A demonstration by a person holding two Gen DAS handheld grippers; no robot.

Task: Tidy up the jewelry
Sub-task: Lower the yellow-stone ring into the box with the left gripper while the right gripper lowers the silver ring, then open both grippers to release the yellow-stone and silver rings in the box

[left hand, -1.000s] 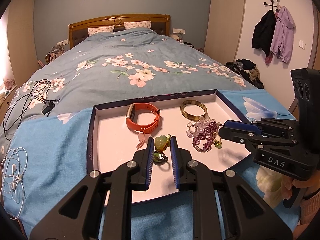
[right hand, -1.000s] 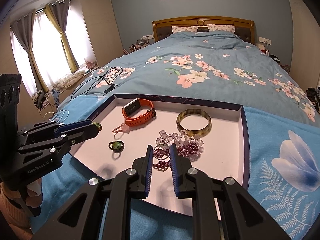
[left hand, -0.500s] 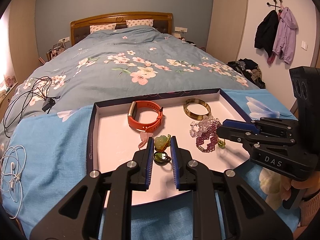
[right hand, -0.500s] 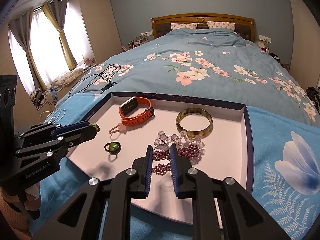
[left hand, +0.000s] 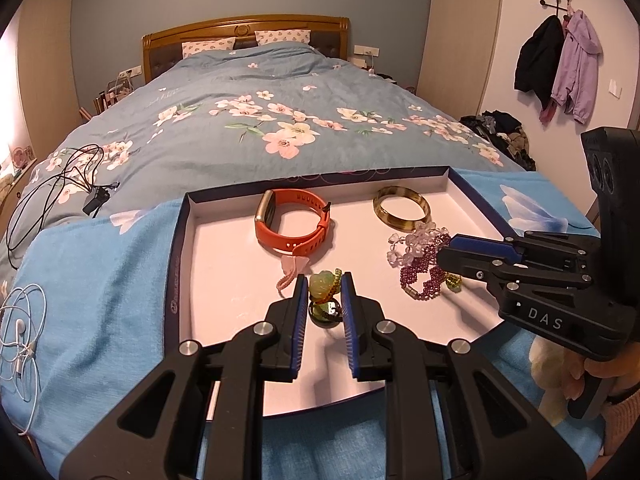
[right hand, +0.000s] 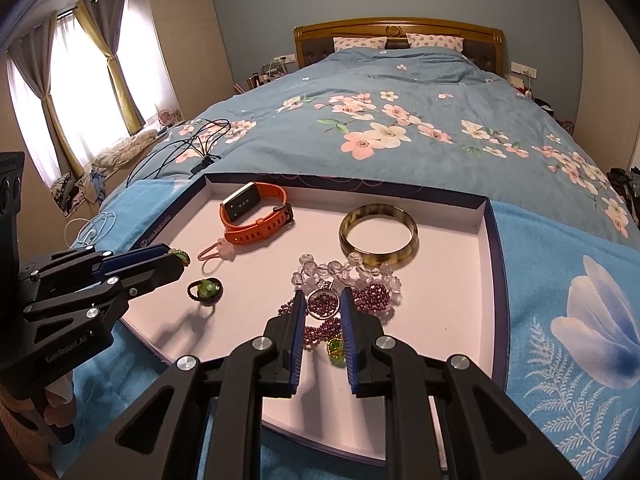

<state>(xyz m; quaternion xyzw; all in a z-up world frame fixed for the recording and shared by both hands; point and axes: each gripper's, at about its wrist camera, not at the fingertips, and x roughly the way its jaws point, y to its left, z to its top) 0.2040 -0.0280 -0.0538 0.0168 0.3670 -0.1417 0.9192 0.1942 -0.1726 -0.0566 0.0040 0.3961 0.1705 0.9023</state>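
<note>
The left gripper (left hand: 324,280) has its fingers closed on a pale green carved pendant (left hand: 321,283) with a braided cord, lifted above the tray (left hand: 176,256). Directly below lies a dark ring with a green stone (right hand: 205,291). The right gripper (right hand: 323,300) hovers just over the purple bead bracelet (right hand: 370,298), fingers parted narrowly with a round bead-filled charm (right hand: 322,301) between them; whether they pinch it is hard to tell. Just beyond sits the clear bead bracelet (right hand: 344,268), then the horn-coloured bangle (right hand: 378,234) and the orange watch (right hand: 256,216) near the tray's far wall, the bed (right hand: 400,92) behind.
</note>
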